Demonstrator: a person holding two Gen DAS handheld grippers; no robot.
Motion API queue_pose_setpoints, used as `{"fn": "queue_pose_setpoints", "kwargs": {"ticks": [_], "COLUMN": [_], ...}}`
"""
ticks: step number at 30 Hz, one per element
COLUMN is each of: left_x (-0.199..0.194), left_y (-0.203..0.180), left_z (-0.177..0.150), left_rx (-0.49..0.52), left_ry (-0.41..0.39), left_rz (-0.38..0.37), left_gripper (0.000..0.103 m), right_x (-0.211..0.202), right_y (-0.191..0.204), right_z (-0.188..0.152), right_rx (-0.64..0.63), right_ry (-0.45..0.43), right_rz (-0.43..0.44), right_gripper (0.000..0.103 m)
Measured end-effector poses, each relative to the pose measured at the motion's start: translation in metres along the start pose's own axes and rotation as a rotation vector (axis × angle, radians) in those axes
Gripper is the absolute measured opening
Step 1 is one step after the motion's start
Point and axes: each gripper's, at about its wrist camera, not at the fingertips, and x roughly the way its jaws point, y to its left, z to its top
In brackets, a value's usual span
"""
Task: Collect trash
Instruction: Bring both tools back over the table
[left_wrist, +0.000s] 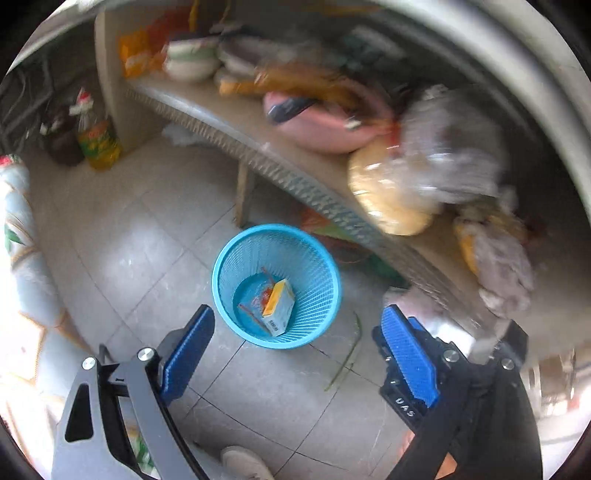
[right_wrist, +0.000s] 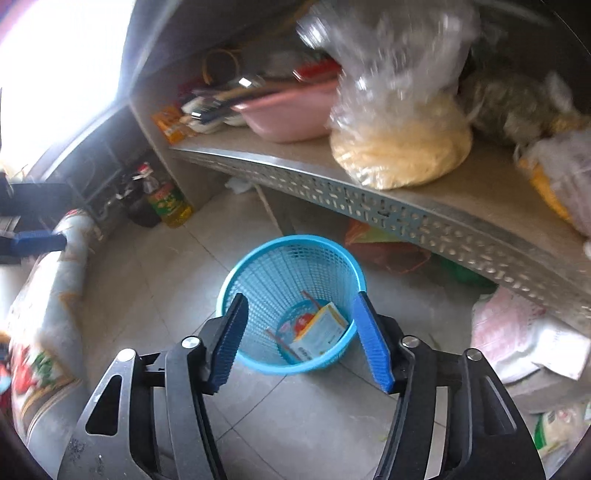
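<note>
- Blue mesh basket (left_wrist: 276, 286) at frame centre, standing on the tiled floor (left_wrist: 147, 236); a small carton (left_wrist: 279, 312) and a wrapper (right_wrist: 299, 324) lie at its bottom.
- Left gripper (left_wrist: 295, 347): jaws spread wide, nothing between them, low in frame.
- Right gripper (right_wrist: 299, 341): jaws apart, empty, framing the basket's near rim.
- Shelf (right_wrist: 461, 195) upper right, with a pink basin (right_wrist: 291, 114).

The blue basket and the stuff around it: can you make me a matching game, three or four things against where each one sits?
Things:
1. Small carton
2. Pink basin
3. Oil bottle
4. Blue mesh basket

Places:
A. On the floor, in front of the shelf
B. On the shelf
C. Inside the basket
D. On the floor by the shelf's end wall

Pairs: 1-C, 2-B, 3-D, 4-A
</note>
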Motion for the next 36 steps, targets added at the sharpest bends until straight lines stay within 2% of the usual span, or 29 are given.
{"fn": "queue_pose_setpoints", "kwargs": {"ticks": [4, 5, 7, 8, 10, 12, 14, 16, 23, 26, 28, 31, 36], "left_x": [-0.072, -0.089, -0.122, -0.142, -0.170, -0.193, -0.214, -0.229, -0.284, -0.297, -0.304, -0.316, -0.336], "left_y": [-0.010, -0.010, -0.007, -0.004, 0.002, 0.008, 0.020, 0.031, 0.062, 0.071, 0.078, 0.090, 0.106], "left_z": [-0.032, -0.041, -0.061, -0.075, -0.098, -0.120, -0.147, -0.170, -0.265, -0.302, -0.327, -0.358, -0.389], "left_rx": [0.044, 0.042, 0.016, 0.000, -0.012, -0.028, -0.052, -0.082, -0.151, -0.194, -0.228, -0.266, -0.302], "left_ry": [-0.087, -0.105, -0.143, -0.167, -0.209, -0.241, -0.256, -0.271, -0.394, -0.429, -0.443, -0.478, -0.538], "left_rz": [-0.026, -0.039, -0.056, -0.062, -0.037, 0.001, 0.005, 0.019, 0.128, 0.183, 0.213, 0.219, 0.270], "left_gripper": [0.090, 0.090, 0.090, 0.091, 0.093, 0.093, 0.093, 0.093, 0.097, 0.097, 0.097, 0.097, 0.097], "right_x": [-0.050, -0.060, -0.085, -0.092, -0.109, -0.117, -0.126, -0.137, -0.178, -0.191, -0.195, -0.200, -0.203], "right_y": [0.021, 0.026, 0.035, 0.039, 0.048, 0.058, 0.071, 0.084, 0.134, 0.159, 0.172, 0.194, 0.225], "right_z": [-0.004, -0.002, -0.003, -0.002, -0.001, -0.001, -0.001, -0.004, -0.024, -0.036, -0.041, -0.048, -0.056], "right_rx": [-0.037, -0.045, -0.062, -0.071, -0.091, -0.123, -0.158, -0.200, -0.381, -0.448, -0.475, -0.513, -0.560], "right_ry": [-0.043, -0.056, -0.092, -0.102, -0.122, -0.101, -0.076, -0.088, -0.172, -0.195, -0.196, -0.177, -0.124], "right_rz": [-0.010, -0.016, -0.033, -0.039, -0.041, -0.042, -0.066, -0.070, 0.055, 0.138, 0.211, 0.306, 0.433], "right_gripper": [0.077, 0.079, 0.092, 0.095, 0.096, 0.096, 0.096, 0.096, 0.096, 0.096, 0.096, 0.096, 0.096]}}
